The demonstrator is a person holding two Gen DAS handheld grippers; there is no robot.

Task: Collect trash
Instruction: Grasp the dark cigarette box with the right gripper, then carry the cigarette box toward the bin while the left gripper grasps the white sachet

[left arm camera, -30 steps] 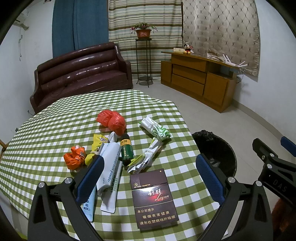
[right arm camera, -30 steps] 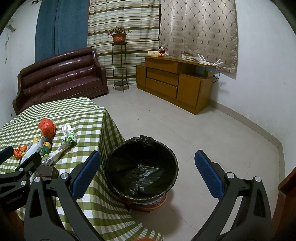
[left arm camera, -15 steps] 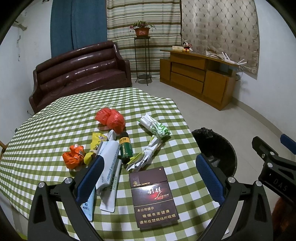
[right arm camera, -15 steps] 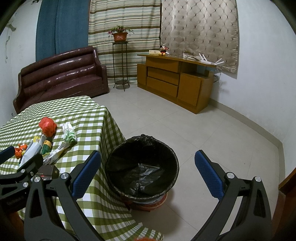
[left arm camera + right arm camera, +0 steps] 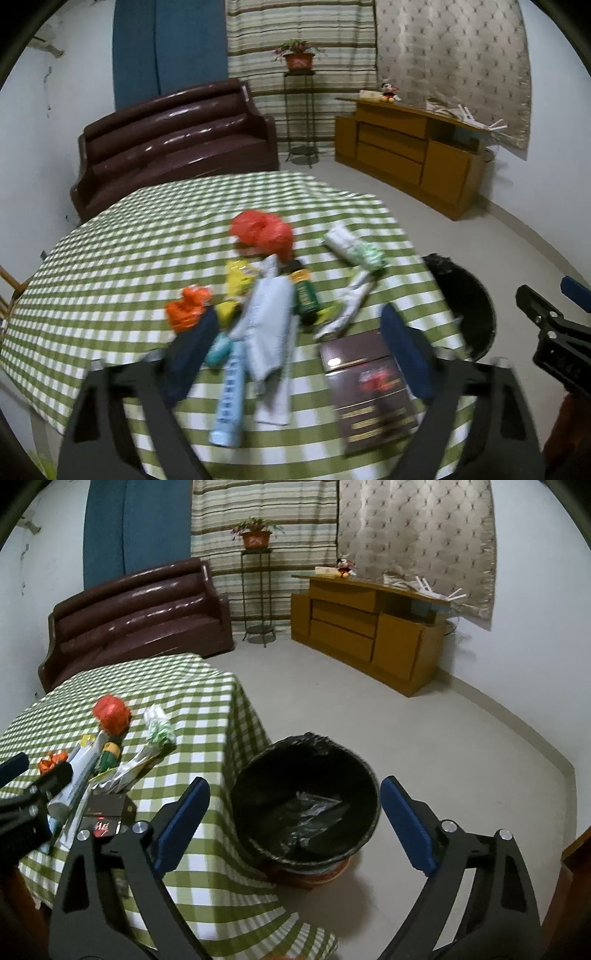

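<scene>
The black-lined bin (image 5: 306, 805) stood on the floor beside the table edge (image 5: 243, 716), holding only its crumpled liner. Both the left gripper (image 5: 295, 350) and right gripper (image 5: 295, 819) were spread wide, grasping nothing.

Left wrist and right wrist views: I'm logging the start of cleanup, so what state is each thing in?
Left claw: open, empty, over the trash pile.
Right claw: open, empty, above the bin.
Trash bin: black-lined, no table trash visible inside.
Cigarette box: closed, lying flat.
Green bottle: lying on its side.
Red bag: crumpled on the table.
</scene>
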